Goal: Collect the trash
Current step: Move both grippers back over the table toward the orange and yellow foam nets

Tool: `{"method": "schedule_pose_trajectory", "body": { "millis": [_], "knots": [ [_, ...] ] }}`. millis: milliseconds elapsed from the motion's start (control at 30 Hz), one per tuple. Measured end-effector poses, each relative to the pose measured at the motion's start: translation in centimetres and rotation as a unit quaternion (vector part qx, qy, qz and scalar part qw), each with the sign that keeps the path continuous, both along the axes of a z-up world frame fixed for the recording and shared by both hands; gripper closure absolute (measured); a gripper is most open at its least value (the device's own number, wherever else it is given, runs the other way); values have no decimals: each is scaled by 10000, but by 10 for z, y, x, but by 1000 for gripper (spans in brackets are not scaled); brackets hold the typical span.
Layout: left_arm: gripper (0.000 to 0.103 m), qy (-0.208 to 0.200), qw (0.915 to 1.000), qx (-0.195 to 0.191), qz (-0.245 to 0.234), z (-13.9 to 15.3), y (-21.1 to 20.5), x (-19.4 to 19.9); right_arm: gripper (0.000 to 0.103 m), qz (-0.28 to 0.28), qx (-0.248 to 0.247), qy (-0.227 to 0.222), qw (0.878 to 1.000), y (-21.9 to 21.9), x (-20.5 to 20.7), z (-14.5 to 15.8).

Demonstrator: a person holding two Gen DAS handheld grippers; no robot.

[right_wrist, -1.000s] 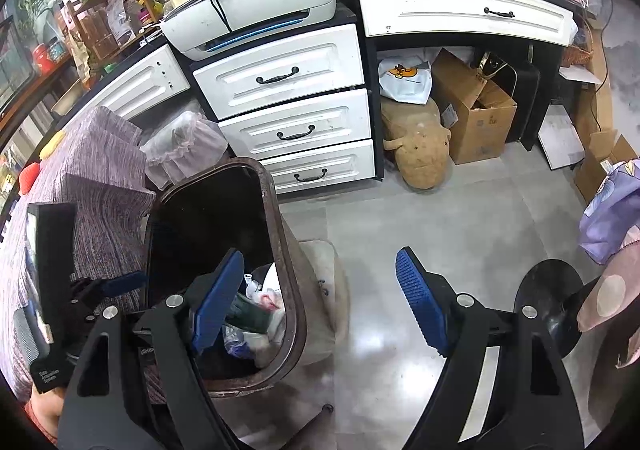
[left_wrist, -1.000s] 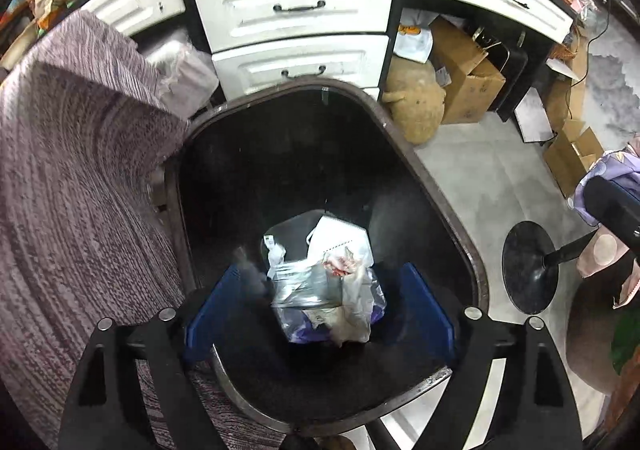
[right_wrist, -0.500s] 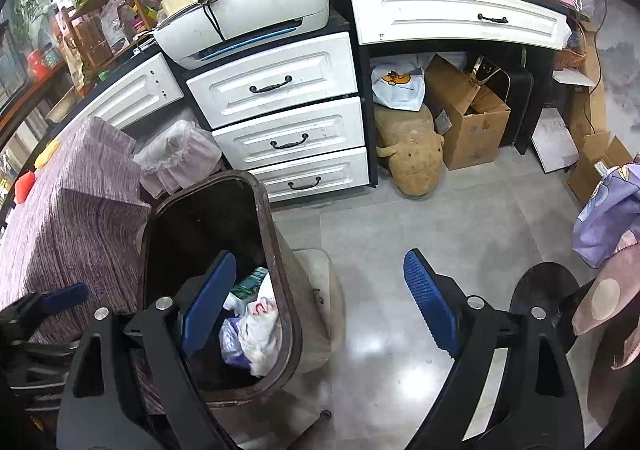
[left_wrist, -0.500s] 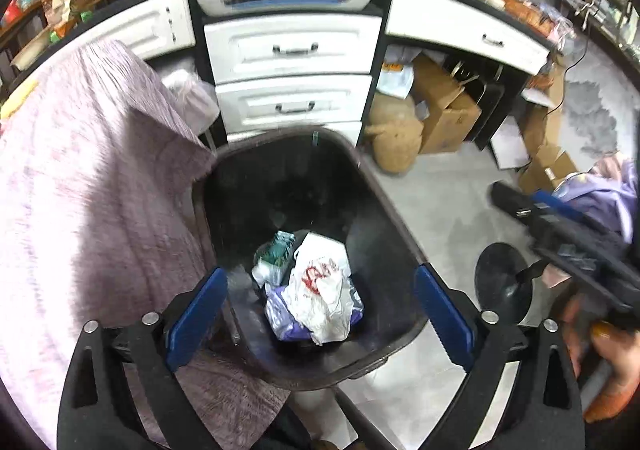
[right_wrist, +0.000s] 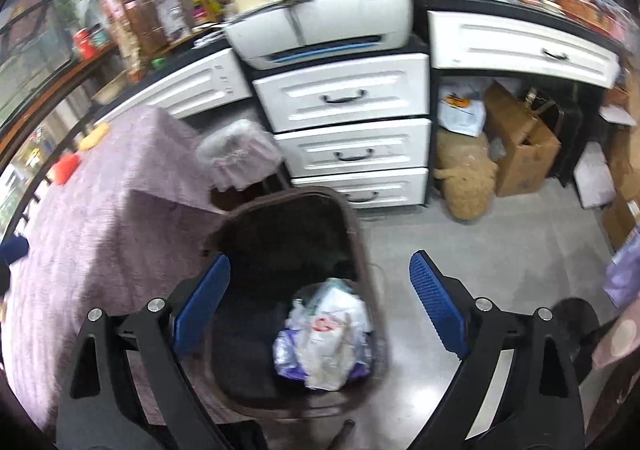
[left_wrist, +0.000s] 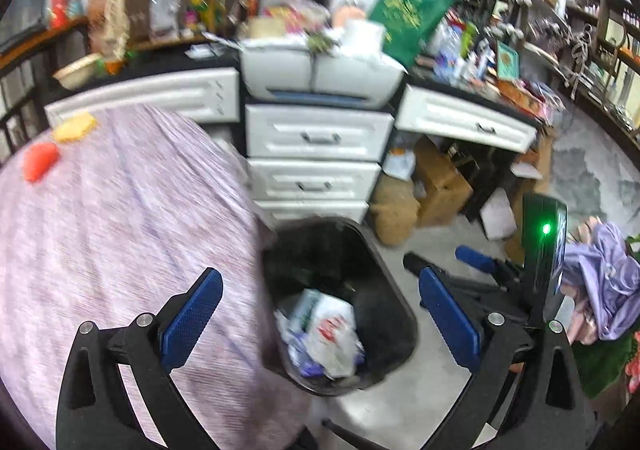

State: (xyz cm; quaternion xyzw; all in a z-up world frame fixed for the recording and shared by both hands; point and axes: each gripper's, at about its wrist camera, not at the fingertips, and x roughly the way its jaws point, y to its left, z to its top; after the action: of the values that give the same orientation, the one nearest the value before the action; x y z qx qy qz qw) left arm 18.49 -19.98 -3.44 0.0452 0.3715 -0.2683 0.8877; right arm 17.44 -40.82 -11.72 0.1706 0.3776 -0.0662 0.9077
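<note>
Dark bin [left_wrist: 394,290] w/ trash bags [left_wrist: 324,334] beside purple cloth [left_wrist: 120,230], both tongs [left_wrist: 320,314] [right_wrist: 320,298] spread wide, empty

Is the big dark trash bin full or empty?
Partly filled: the dark plastic trash bin holds crumpled white and purple plastic bags at its bottom, dark walls bare above.

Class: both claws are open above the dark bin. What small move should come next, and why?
Probably swing the left claw toward the red and yellow items on the purple cloth table: the dark plastic bin already holds bagged trash.
</note>
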Motion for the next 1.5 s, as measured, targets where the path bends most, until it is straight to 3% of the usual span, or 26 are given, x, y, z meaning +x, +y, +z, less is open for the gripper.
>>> {"method": "schedule_pose_trajectory", "body": {
  "millis": [200,367,500,633,833,967,1133,1333,1367,1500],
  "knots": [
    [6,-308,9974,148,635,9,51,24,12,773,-61,-226,9967,58,35,21],
    [6,-219,9916,273,1246,2,102,57,11,1411,-158,-387,9891,110,63,38],
    [6,-149,9840,337,1741,-2,145,80,10,1826,-232,-487,9817,146,87,50],
    [6,-234,9710,549,2313,-9,196,110,8,2114,-193,-507,9759,173,111,56],
    [6,95,9556,647,2874,-24,254,176,8,2390,-220,-536,9693,207,151,64],
    [6,224,9517,660,2989,-27,268,224,8,2475,-234,-472,9675,221,174,65],
    [6,150,9493,941,2995,-28,267,276,8,2551,-417,-364,9653,231,193,66],
    [6,206,9447,1130,3070,-38,271,314,8,2599,-452,-240,9643,234,216,64],
    [7,236,9447,1077,3087,-40,274,316,8,2585,-393,-202,9650,235,222,64],
    [51,516,9454,695,3142,-46,287,315,8,2575,-180,-145,9660,241,242,63]
  ]
}}
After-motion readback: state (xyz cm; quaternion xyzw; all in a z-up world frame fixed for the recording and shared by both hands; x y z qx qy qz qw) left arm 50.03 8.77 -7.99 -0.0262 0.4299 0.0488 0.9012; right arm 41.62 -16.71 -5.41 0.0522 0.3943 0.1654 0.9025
